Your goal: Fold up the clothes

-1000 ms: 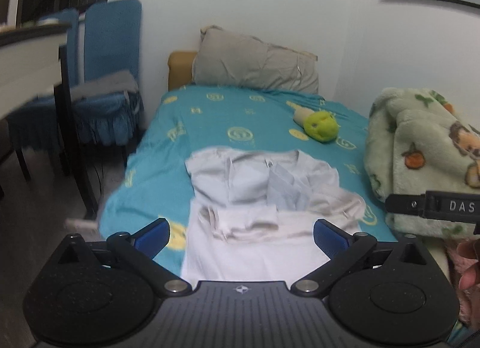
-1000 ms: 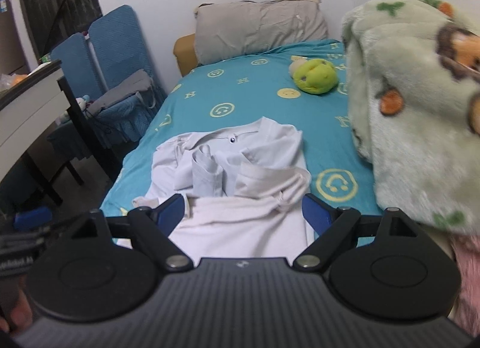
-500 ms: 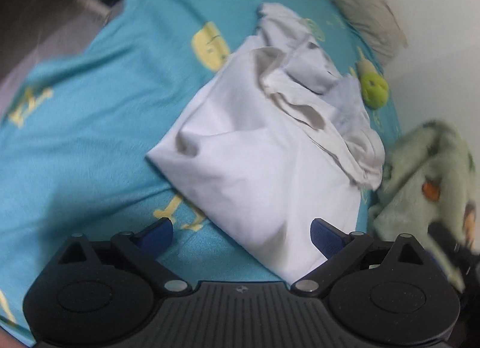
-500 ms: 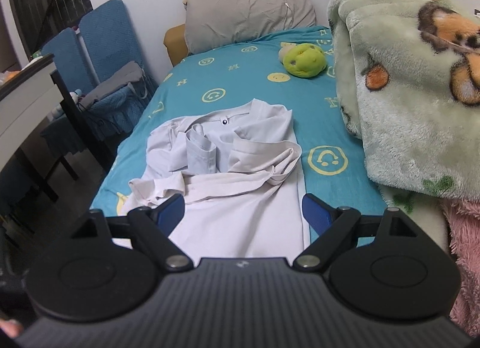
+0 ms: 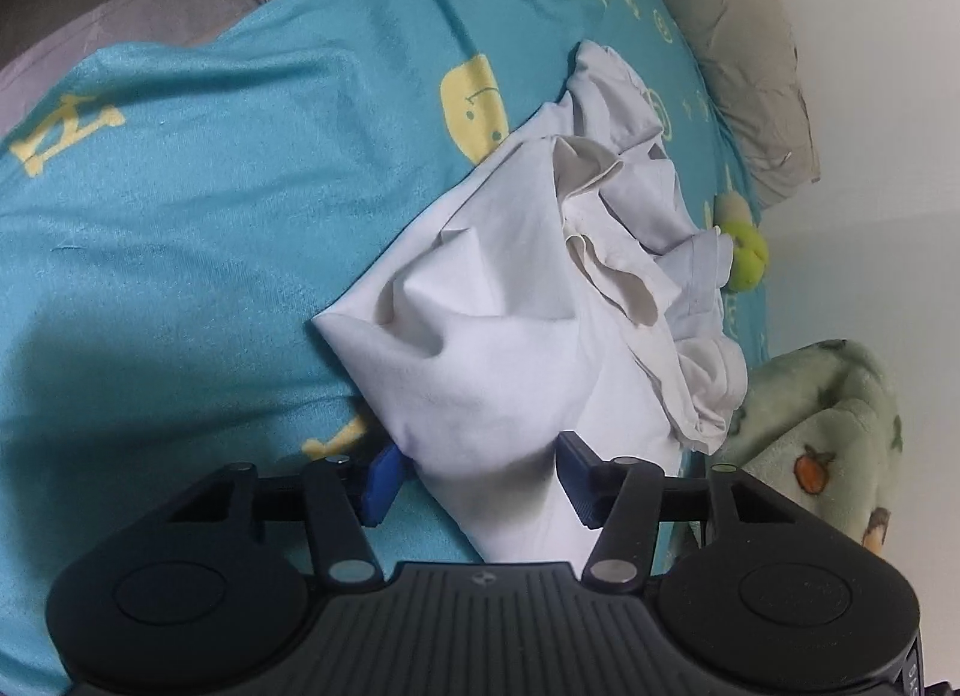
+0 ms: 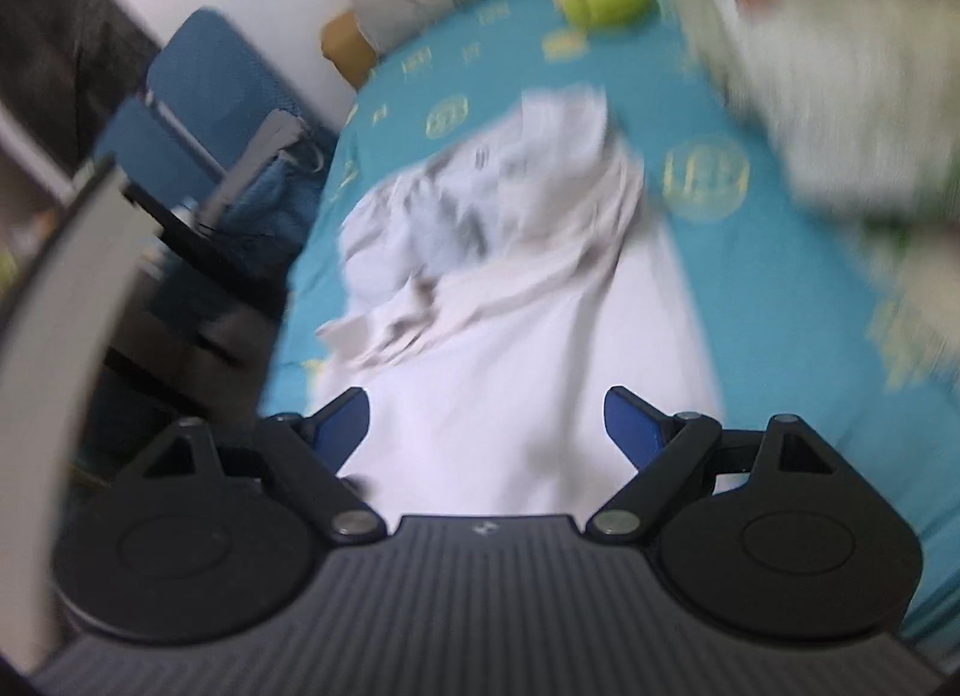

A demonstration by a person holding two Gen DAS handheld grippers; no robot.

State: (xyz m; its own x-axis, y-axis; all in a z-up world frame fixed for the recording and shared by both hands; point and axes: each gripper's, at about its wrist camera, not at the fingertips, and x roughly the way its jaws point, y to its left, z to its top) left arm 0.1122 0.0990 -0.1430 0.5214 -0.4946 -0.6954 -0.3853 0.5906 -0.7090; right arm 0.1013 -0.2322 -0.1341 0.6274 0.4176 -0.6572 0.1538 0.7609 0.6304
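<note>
A white shirt (image 5: 540,300) lies partly folded on the teal bed sheet (image 5: 210,204), its sleeves bunched over the upper part. My left gripper (image 5: 477,477) is open, and the shirt's near bottom corner lies between its blue fingers (image 5: 384,477). In the blurred right wrist view the shirt (image 6: 510,336) lies just ahead. My right gripper (image 6: 486,426) is open above the shirt's bottom hem, holding nothing.
A grey pillow (image 5: 744,66) lies at the head of the bed, with a green plush toy (image 5: 744,258) near it. A green fleece blanket (image 5: 828,426) is heaped along the wall side. Blue chairs (image 6: 198,114) and a desk edge (image 6: 60,288) stand left of the bed.
My left gripper has moved in and narrowed around the shirt's near corner. My right gripper has dipped fast toward the bottom hem, blurring its view.
</note>
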